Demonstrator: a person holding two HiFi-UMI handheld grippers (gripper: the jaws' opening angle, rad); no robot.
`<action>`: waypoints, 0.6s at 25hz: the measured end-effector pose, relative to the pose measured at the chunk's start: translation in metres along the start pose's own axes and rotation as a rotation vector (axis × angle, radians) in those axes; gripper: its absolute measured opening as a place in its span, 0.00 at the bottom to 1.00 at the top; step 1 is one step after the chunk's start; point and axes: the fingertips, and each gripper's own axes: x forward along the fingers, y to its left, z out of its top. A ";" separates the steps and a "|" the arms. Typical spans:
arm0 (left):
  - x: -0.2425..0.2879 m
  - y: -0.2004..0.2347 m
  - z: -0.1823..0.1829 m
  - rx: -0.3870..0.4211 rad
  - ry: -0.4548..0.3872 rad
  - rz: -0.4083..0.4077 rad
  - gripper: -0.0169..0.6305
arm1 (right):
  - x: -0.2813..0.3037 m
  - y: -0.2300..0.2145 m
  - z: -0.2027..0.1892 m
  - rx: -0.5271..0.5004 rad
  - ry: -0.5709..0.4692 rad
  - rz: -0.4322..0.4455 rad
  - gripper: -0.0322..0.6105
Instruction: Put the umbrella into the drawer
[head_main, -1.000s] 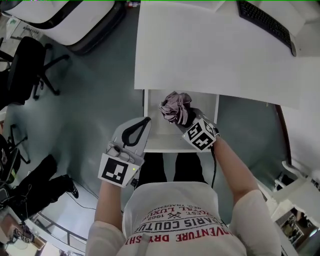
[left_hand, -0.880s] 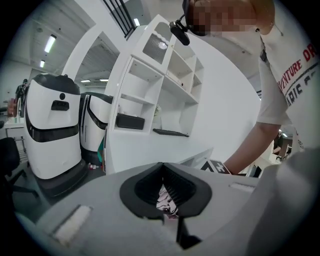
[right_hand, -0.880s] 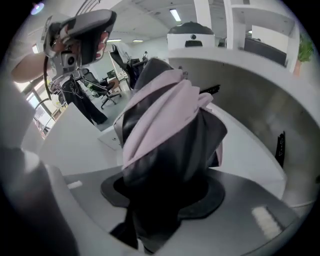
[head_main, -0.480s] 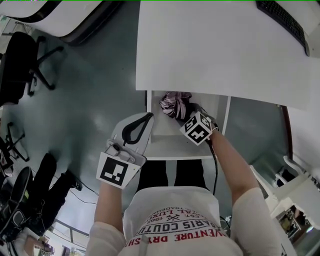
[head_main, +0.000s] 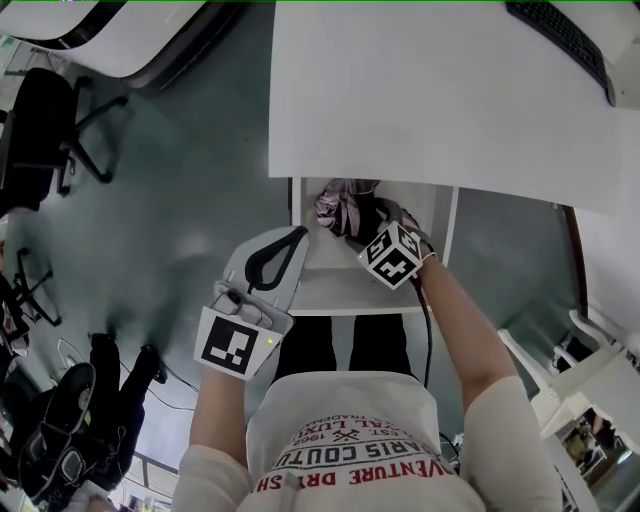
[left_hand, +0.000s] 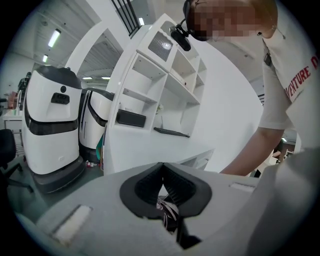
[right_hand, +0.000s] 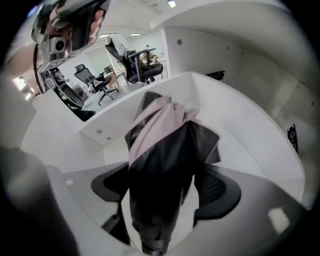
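Sitting under a white desk (head_main: 430, 90), the pulled-out drawer (head_main: 330, 290) now contains the folded umbrella (right_hand: 160, 165), lower than a second ago. The right gripper (right_hand: 165, 189) has its jaws opening around it, so placement looks nearly done. Its long axis runs straight ahead of that gripper, bunched fabric farthest. The left gripper (head_main: 290, 240) idles closed, empty.

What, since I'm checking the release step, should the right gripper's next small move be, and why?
Probably lift the right gripper straight up out of the drawer. Its jaws are opening around the folded umbrella, which sits inside the open drawer, so backing off should leave it there without dragging the fabric.
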 end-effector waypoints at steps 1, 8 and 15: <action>-0.002 -0.002 0.005 0.007 -0.004 0.003 0.03 | -0.008 0.000 0.006 0.008 -0.016 -0.008 0.62; -0.022 -0.029 0.044 0.058 -0.037 0.028 0.03 | -0.085 0.004 0.039 0.098 -0.147 -0.051 0.56; -0.030 -0.066 0.098 0.136 -0.098 0.029 0.03 | -0.195 -0.011 0.066 0.217 -0.350 -0.220 0.13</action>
